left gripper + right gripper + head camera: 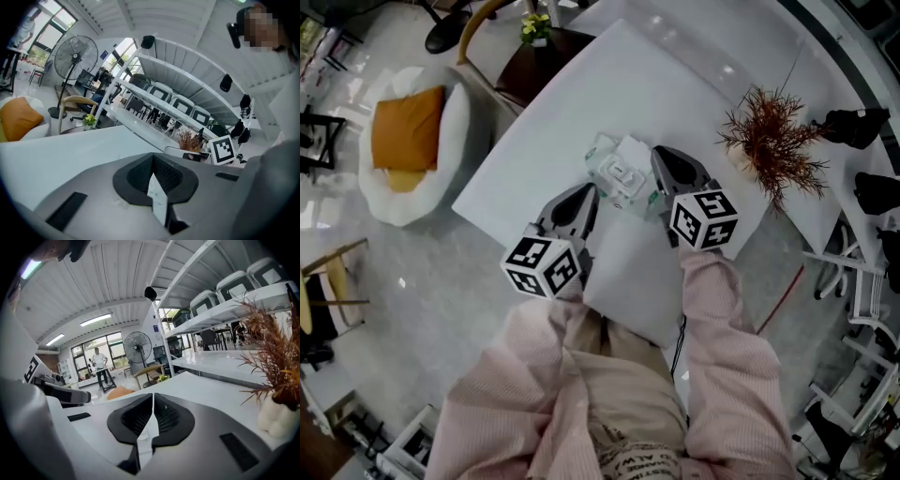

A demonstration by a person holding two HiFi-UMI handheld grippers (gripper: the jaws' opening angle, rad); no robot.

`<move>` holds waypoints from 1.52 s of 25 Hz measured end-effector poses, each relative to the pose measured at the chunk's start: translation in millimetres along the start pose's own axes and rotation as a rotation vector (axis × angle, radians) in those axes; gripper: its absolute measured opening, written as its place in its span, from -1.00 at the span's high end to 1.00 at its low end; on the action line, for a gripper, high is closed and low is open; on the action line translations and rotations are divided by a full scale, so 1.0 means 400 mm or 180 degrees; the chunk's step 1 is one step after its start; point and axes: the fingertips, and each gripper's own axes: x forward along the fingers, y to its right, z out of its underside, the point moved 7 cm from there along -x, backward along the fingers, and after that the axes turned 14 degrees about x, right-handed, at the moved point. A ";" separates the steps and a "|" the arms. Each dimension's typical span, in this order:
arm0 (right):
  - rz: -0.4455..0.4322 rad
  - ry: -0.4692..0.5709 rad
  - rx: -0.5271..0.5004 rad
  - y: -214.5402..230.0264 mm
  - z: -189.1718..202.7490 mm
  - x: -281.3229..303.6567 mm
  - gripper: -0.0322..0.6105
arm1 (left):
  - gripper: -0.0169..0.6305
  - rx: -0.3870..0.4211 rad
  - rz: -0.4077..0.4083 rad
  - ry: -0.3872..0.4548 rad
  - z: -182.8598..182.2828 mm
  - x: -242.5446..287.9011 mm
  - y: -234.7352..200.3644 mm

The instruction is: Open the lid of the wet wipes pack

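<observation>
While the pack [609, 157] sits over the table [562, 103] in the head view, the left gripper [589, 195] has its near-left end and the right gripper [661, 167] its right end, so it spans the gap between the two pairs of jaws. Its white lid [628, 172] faces up midway between them; whether it is lifted at all is too small to tell. In the left gripper view the jaws are closed tip to tip, with a thin white strip [157, 197] of the pack pinched between the pads. In the right gripper view the jaws likewise meet at the tips and clamp pale film [146, 437] in the slit behind them. Neither grip seems to be on the lid itself, so I judge the opening not yet begun. To do it well, one gripper should anchor the pack firmly while the other lets go, takes the lid's free lip squarely and peels it up slowly towards the hinge. Thin film may slip or tear under a sideways pull.
</observation>
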 end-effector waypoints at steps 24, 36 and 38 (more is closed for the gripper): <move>0.0015 0.0575 0.0000 -0.257 -0.076 -0.294 0.90 | 0.96 0.0786 0.0194 0.0405 -0.202 -0.215 0.077; 0.0038 0.0955 -0.0038 -0.305 -0.135 -0.398 0.90 | 0.96 0.1058 0.0111 0.0634 -0.276 -0.291 0.093; 0.0052 0.1012 -0.0053 -0.311 -0.142 -0.408 0.90 | 0.96 0.1055 0.0078 0.0661 -0.278 -0.304 0.093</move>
